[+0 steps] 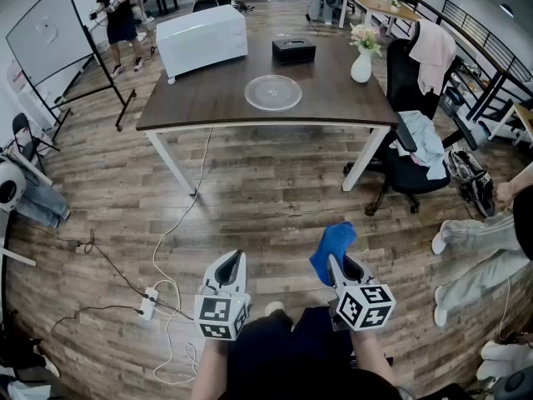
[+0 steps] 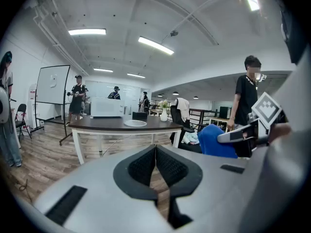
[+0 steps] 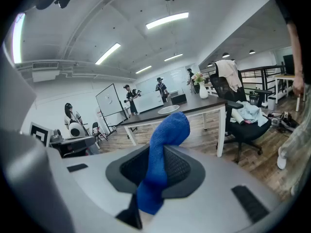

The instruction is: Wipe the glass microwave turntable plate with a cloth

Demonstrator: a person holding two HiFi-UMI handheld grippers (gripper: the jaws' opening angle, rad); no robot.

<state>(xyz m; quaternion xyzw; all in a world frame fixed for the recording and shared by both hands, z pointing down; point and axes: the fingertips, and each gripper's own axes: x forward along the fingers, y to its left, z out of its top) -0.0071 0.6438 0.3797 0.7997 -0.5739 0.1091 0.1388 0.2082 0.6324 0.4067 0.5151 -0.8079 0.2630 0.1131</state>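
The clear glass turntable plate (image 1: 273, 92) lies flat on the dark wooden table (image 1: 208, 98), far ahead of both grippers; it shows small in the left gripper view (image 2: 135, 123) and the right gripper view (image 3: 168, 109). My right gripper (image 1: 337, 262) is shut on a blue cloth (image 1: 331, 250), which sticks up past the jaws (image 3: 165, 144). My left gripper (image 1: 234, 260) is shut with nothing in it (image 2: 156, 155). Both are held low over the wooden floor, well short of the table.
A white microwave (image 1: 202, 39), a black box (image 1: 293, 50) and a white vase of flowers (image 1: 361, 61) stand on the table. An office chair (image 1: 412, 140) with clothes sits at its right end. Cables and a power strip (image 1: 148, 304) lie on the floor at left. People stand nearby.
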